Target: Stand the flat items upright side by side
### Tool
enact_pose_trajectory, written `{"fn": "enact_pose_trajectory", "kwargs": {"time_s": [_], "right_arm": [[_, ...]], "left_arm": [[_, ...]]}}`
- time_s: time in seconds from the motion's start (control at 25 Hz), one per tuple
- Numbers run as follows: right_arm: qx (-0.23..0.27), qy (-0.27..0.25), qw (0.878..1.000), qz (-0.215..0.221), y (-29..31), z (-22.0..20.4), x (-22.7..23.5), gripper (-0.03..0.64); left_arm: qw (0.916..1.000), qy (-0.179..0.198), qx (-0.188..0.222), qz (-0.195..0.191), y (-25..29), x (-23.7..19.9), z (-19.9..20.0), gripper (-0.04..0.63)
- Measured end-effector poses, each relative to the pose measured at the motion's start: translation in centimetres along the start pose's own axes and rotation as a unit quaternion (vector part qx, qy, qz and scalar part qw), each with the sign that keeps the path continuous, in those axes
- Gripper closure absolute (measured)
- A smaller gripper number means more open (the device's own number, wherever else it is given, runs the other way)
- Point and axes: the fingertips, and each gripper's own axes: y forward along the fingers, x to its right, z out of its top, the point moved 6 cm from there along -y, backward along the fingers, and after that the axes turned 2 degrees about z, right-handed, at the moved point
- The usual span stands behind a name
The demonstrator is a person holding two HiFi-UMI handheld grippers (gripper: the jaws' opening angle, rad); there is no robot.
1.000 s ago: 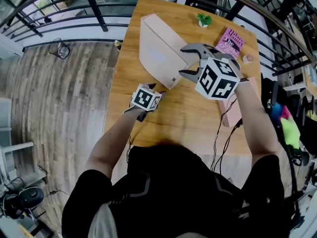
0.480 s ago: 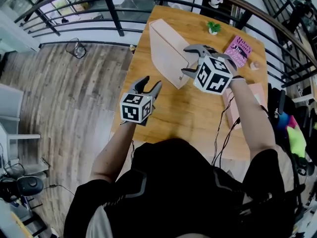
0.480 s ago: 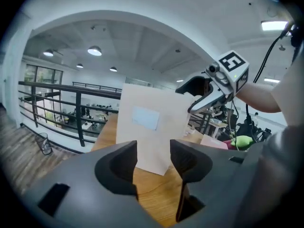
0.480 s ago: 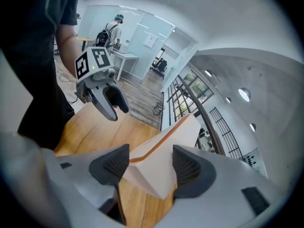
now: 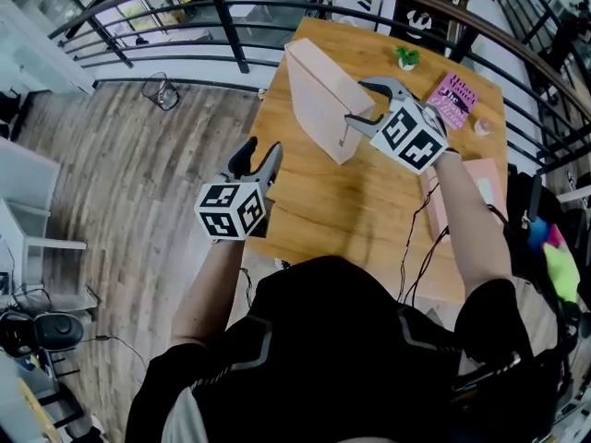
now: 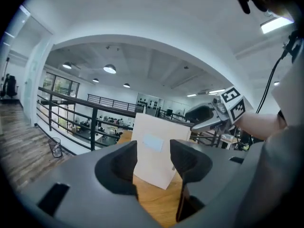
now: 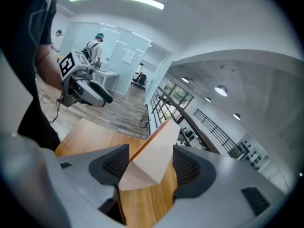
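Note:
A pale beige flat box (image 5: pixel 319 95) stands upright on its long edge on the wooden table (image 5: pixel 369 210). My right gripper (image 5: pixel 356 102) is shut on the box's near end, and in the right gripper view the box (image 7: pixel 152 151) fills the gap between the pads. My left gripper (image 5: pixel 259 158) hangs raised over the table's left edge, open and empty. In the left gripper view the box (image 6: pixel 154 127) shows well beyond its jaws. A magenta book (image 5: pixel 452 100) lies flat at the far right. Another pink flat item (image 5: pixel 466 192) lies by the right edge, partly under my forearm.
A small green plant (image 5: pixel 404 58) stands at the table's far edge and a small pink object (image 5: pixel 482 127) lies near the book. Black cables (image 5: pixel 416 247) hang off the near right side. A dark railing (image 5: pixel 231 12) runs behind the table, with wooden floor to the left.
My left gripper rose from low beside the box and drew back left to the table's edge. The right gripper stayed clamped on the box's end.

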Motion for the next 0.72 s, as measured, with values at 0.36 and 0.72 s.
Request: {"fn": "enact_pose_trajectory", "kwargs": {"time_s": [0.36, 0.72], "right_arm": [[0.051, 0.179, 0.982, -0.032, -2.8, -5.4, -0.2, 0.287], [0.093, 0.318, 0.943, -0.030, -0.9, -8.4, -1.8, 0.250]], "left_arm": [[0.9986, 0.030, 0.043, 0.006, -2.3, 2.0, 3.7, 0.379], [0.9956, 0.061, 0.066, 0.025, -2.9, 1.7, 4.9, 0.383]]}}
